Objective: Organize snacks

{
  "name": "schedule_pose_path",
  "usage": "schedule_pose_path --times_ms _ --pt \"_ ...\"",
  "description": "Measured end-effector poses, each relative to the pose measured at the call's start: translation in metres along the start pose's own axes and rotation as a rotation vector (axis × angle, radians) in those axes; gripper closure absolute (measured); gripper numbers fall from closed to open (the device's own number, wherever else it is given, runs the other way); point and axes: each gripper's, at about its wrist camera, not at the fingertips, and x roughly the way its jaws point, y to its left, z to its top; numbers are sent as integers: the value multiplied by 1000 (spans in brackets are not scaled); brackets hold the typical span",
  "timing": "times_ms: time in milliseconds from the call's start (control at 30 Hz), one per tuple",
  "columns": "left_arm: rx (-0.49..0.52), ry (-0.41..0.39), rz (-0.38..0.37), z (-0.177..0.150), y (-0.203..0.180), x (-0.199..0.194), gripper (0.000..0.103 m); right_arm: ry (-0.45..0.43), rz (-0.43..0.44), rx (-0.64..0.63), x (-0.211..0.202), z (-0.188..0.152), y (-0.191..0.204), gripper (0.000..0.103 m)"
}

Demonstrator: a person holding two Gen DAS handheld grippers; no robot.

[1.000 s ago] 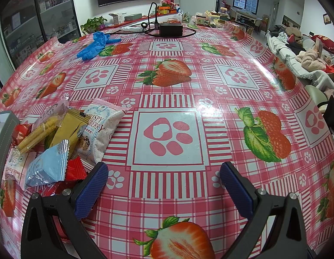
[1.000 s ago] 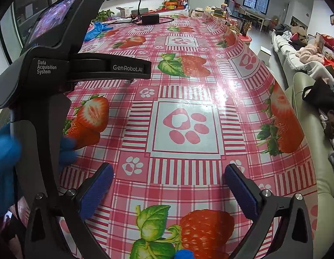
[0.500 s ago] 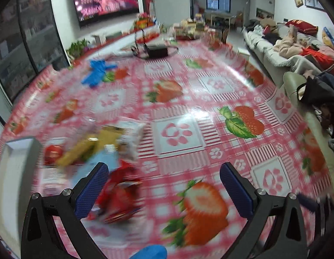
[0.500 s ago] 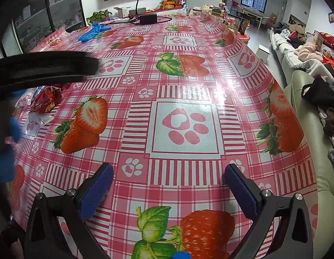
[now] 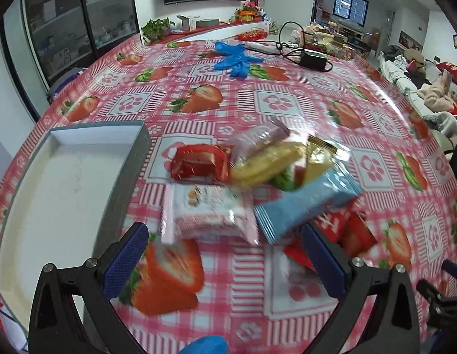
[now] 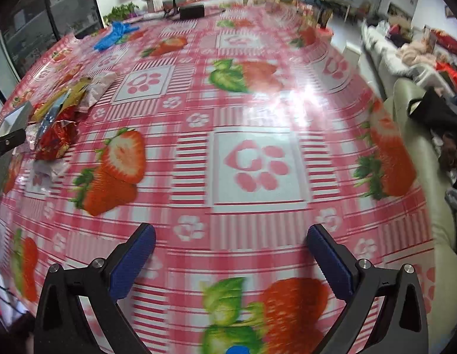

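A heap of snack packets lies on the strawberry tablecloth in the left wrist view: a white-pink packet (image 5: 207,212), a light blue packet (image 5: 305,203), a red packet (image 5: 198,162), a yellow packet (image 5: 266,162) and more red ones (image 5: 349,230). My left gripper (image 5: 225,256) hovers open just short of the white-pink packet, holding nothing. A shallow grey tray (image 5: 131,174) with a white floor lies left of the heap. In the right wrist view my right gripper (image 6: 231,259) is open over bare cloth, with the snack heap (image 6: 55,118) far to its left.
Blue gloves (image 5: 234,59) and a black power adapter with cables (image 5: 314,59) lie at the far side of the table. A sofa with clothes (image 6: 429,67) runs along the right edge. A person's blue-gloved fingertip (image 5: 204,346) shows at the bottom.
The left gripper has swung left and now faces the snack heap and the tray, which were at its left edge. The right gripper has shifted a little; the left device no longer blocks its view.
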Motion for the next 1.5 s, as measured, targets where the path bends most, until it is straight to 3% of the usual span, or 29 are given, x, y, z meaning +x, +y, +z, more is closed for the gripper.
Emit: schedule_pose_path --times_ms 100,267,400,433,467,533,567,633,767,900,1100,1133,1200,1233,1400,1500 --pt "15 4 6 7 0 8 0 -3 169 11 -7 12 21 0" --pt "31 33 15 6 1 22 0 -56 246 -64 -12 43 78 0" --pt "8 90 7 3 6 35 0 -27 319 -73 5 68 112 1" --pt "-2 115 -3 2 7 40 0 -10 340 -72 11 74 119 11" --pt "-9 118 -9 1 8 41 0 12 354 -77 17 76 124 31" --pt "1 106 -3 0 7 41 0 47 387 -78 27 78 130 60" --pt "4 102 0 0 7 40 0 40 381 -85 26 78 131 67" --pt "-2 85 4 -3 7 37 3 42 390 -62 27 77 126 69" --pt "26 40 3 -16 3 22 24 20 375 -25 16 65 98 74" --pt "42 31 -35 -45 2 2 27 15 315 -35 6 50 71 74" --pt "63 27 -28 -74 3 -23 27 16 271 -19 -7 12 29 73" --pt "74 17 -24 -72 4 -26 27 18 274 -20 -9 9 26 71" --pt "114 -9 -2 -66 4 -29 24 13 268 -17 -12 2 19 43" --pt "132 -16 4 -63 4 -30 24 3 259 -17 -14 1 17 20" --pt "270 -26 16 -54 -1 -26 23 -15 229 -3 -13 -4 13 17" --pt "329 2 -27 -59 1 -26 23 -18 217 -9 -12 -4 15 17"
